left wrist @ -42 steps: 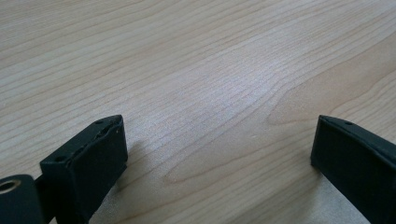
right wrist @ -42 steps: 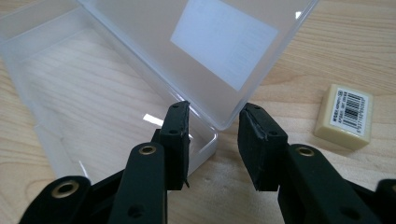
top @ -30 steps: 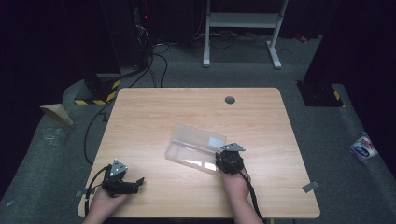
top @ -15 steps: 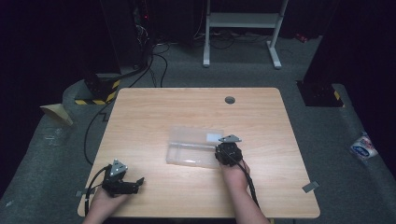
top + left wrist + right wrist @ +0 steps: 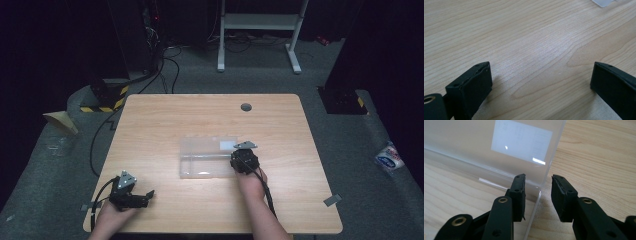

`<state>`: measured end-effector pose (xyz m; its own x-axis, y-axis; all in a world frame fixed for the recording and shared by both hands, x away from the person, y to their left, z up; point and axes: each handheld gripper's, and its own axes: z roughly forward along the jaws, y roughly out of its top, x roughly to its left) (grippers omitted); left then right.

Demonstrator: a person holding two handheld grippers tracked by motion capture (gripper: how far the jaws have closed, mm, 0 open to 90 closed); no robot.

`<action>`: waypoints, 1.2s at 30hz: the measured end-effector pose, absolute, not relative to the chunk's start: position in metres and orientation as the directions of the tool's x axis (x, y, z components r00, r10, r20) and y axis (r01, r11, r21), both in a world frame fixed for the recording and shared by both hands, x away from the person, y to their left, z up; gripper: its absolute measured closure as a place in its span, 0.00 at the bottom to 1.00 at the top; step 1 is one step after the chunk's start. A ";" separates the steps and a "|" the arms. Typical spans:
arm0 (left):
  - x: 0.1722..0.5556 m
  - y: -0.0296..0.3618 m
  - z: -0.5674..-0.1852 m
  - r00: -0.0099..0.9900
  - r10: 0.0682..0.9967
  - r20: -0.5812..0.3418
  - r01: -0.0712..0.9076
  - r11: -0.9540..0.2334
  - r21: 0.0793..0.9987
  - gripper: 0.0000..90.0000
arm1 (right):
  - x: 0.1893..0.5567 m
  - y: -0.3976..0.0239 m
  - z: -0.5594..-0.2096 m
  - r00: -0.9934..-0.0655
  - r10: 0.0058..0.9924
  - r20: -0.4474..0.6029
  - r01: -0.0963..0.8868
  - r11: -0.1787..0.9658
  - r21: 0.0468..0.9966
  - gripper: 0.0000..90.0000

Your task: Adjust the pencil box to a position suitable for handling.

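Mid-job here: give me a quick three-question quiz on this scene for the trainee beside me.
1. True or false: the left claw stands wide open over bare table.
2. Which one is at the end wall of the clear box? A) left claw B) right claw C) neither
3. What is stuck on the box wall ahead of the right claw?

Key: 1 true. 2 B; that wall runs between its two jaws. 3 a white label.
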<state>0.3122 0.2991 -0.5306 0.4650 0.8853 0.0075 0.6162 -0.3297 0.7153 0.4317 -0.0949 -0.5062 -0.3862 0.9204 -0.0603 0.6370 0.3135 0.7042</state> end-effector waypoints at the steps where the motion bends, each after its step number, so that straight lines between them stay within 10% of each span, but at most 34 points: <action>1: 0.312 0.299 -0.531 0.465 0.885 0.007 0.616 -0.330 0.715 0.04 | 0.432 -0.095 -0.506 -0.386 0.920 -0.060 0.637 0.313 0.704 0.71; 36: 0.312 0.298 -0.531 0.464 0.886 0.006 0.616 -0.327 0.717 0.05 | 0.399 -0.138 -0.486 -0.379 0.925 -0.025 0.596 0.265 0.758 0.62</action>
<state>0.3123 0.2985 -0.5308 0.4640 0.8858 0.0059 0.6158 -0.3273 0.7167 0.3991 -0.1378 -0.4856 -0.3790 0.9251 -0.0252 0.5959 0.2648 0.7581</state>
